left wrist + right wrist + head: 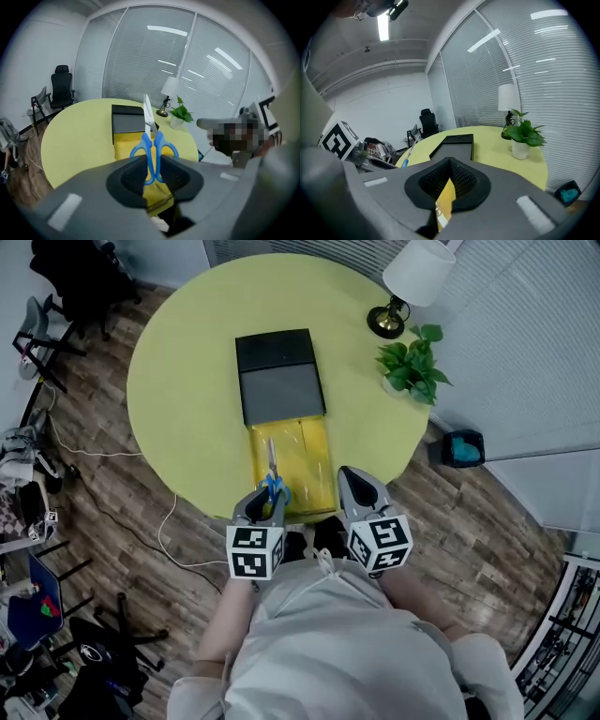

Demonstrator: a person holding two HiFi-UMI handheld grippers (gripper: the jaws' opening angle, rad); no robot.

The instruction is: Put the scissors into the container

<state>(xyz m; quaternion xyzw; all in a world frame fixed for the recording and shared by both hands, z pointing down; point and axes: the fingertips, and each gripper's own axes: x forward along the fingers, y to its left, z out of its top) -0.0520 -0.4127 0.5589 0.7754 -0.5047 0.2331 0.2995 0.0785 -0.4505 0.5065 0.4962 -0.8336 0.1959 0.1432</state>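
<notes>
The scissors have blue handles and pale blades that point away from me. My left gripper is shut on the handles, holding them over the near end of the container's yellow drawer. In the left gripper view the handles stand upright between the pads and the blades rise in front of the container. The black and grey container lies on the round yellow-green table with its drawer pulled toward me. My right gripper hovers at the drawer's right edge, shut, with nothing in it.
A white-shaded lamp and a potted plant stand at the table's far right edge. A teal object sits on the wooden floor to the right. A black chair and a cable lie to the left.
</notes>
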